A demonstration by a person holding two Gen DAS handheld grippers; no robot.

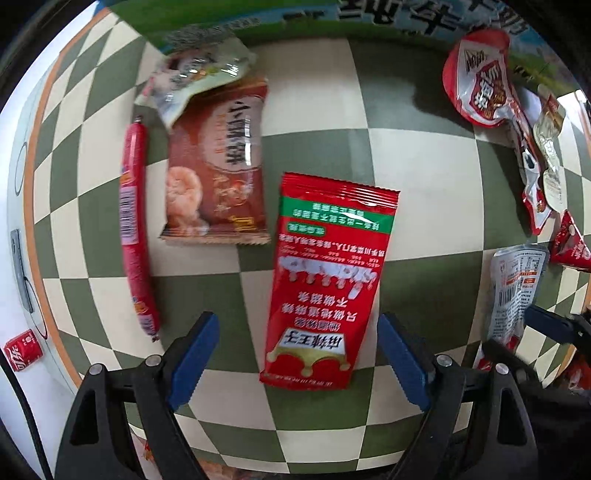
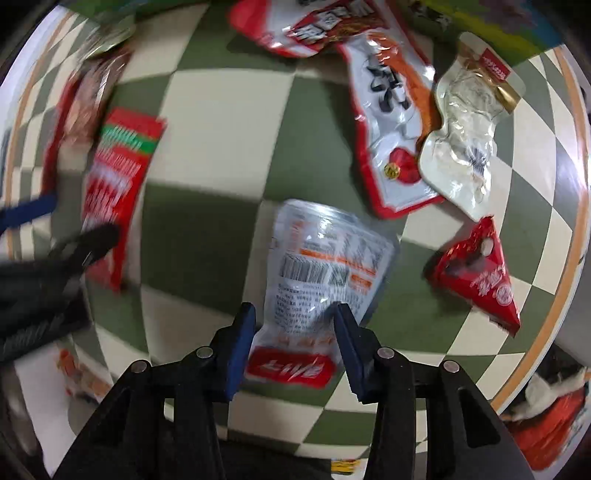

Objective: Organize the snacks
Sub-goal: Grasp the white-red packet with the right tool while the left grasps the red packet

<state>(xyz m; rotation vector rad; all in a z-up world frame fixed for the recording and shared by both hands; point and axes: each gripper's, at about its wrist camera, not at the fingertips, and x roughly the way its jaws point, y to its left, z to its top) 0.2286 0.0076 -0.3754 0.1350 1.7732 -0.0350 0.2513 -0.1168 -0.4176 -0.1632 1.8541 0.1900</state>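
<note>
Jaws of the left hand-held gripper [image 1: 298, 363] stand wide apart, straddling the lower end of one red sachet [image 1: 325, 280] that lies flat on the desk [image 1: 424, 177]; neither blue pad touches it. The right hand-held gripper [image 2: 294, 347] has its jaws half closed around the lower end of one silver pouch [image 2: 321, 269], barcode side up; whether the pads press on it cannot be told through the blur.

Left of the red sachet lie one brown shrimp-cracker packet [image 1: 218, 166], one pale crumpled packet [image 1: 195, 74] overlapping its top edge, and one red sausage stick [image 1: 135, 225] just beside it.

Right of the silver pouch lie one red triangular packet [image 2: 480, 273], one clear vacuum pack [image 2: 465, 136] and one long red-and-white packet [image 2: 391, 122], these two overlapping. One red-rimmed pouch [image 2: 295, 26] sits at the far edge.

Count on the checked desk: nine snacks.
</note>
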